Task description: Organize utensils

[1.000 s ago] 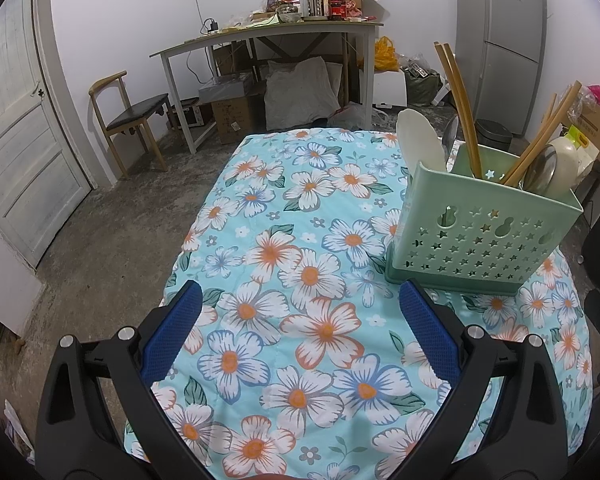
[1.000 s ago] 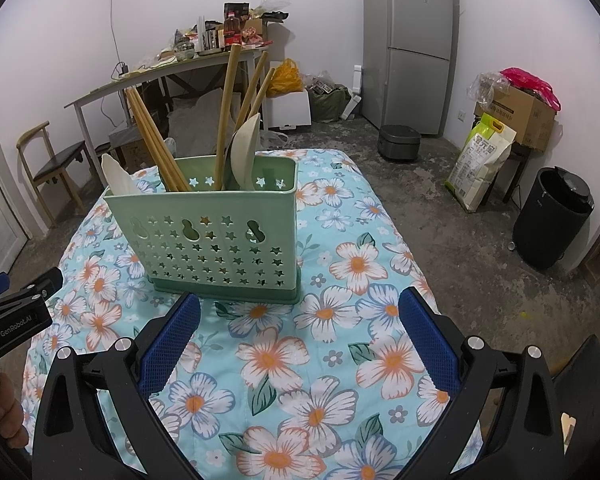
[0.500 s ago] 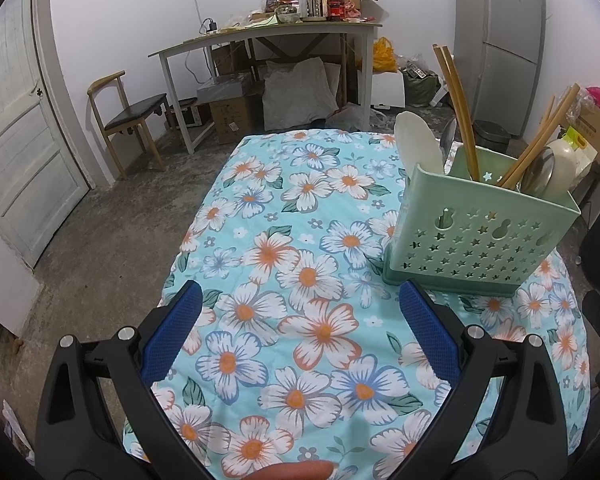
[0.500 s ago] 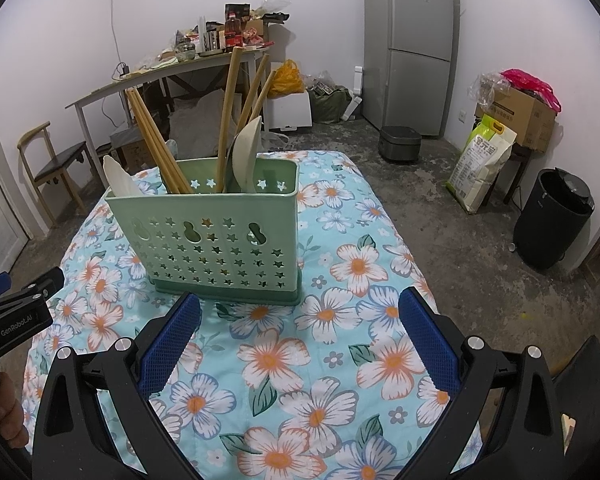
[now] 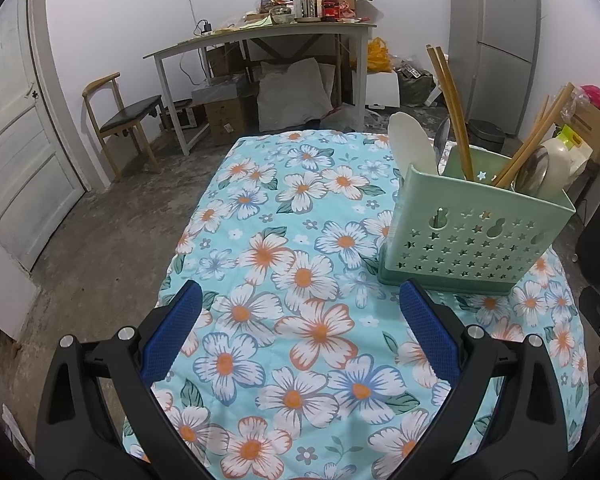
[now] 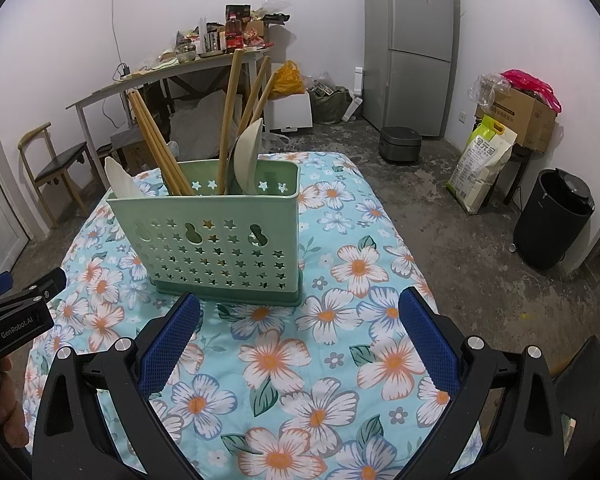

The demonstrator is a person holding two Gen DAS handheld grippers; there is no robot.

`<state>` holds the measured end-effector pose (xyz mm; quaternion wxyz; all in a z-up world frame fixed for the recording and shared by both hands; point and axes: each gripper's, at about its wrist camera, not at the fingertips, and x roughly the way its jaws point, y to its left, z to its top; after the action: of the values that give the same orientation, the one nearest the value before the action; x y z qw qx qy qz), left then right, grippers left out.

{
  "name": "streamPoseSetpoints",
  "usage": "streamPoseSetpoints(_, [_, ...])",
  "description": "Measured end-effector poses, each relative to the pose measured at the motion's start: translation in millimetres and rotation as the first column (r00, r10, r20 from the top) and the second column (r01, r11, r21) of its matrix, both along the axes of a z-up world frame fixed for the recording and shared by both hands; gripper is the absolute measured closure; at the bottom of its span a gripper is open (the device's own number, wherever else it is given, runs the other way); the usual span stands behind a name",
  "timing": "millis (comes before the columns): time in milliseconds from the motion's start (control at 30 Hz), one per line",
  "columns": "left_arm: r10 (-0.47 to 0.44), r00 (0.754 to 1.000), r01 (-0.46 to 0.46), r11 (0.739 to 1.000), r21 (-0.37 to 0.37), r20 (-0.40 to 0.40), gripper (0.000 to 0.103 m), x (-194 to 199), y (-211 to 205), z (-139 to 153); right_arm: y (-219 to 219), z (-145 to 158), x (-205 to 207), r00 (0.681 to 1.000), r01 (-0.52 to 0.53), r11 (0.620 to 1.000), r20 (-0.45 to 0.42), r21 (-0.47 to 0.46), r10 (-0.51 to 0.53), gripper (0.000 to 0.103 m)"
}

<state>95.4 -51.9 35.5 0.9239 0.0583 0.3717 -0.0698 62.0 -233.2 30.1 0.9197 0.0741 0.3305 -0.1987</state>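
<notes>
Bare floral tablecloth [image 5: 300, 240] is seen between and ahead of the blue pads of the left gripper [image 5: 298, 330]; nothing is held between them, and the whole left half of the table is unobstructed. The green utensil holder [image 5: 476, 236] is placed ahead and to the right, just beyond the right pad. From the right gripper [image 6: 300, 330], the holder [image 6: 220, 248] is met ahead left, near the left pad; open cloth [image 6: 360, 272] is left to its right. Access from above is obstructed by tilted chopsticks [image 6: 156, 144], wooden handles [image 6: 230, 120] and pale spoons [image 6: 248, 160]. The left gripper body [image 6: 16, 316] is seen at the left edge
</notes>
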Motion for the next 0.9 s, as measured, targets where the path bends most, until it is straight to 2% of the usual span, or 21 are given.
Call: streamPoseSetpoints(900, [-0.003, 1.000, 0.003, 1.000, 0.000, -0.005, 0.008, 3.2, 1.3, -0.1, -1.2, 0.3, 1.4, 1.000, 0.002, 1.000, -0.002, 0.008, -0.002, 0.006])
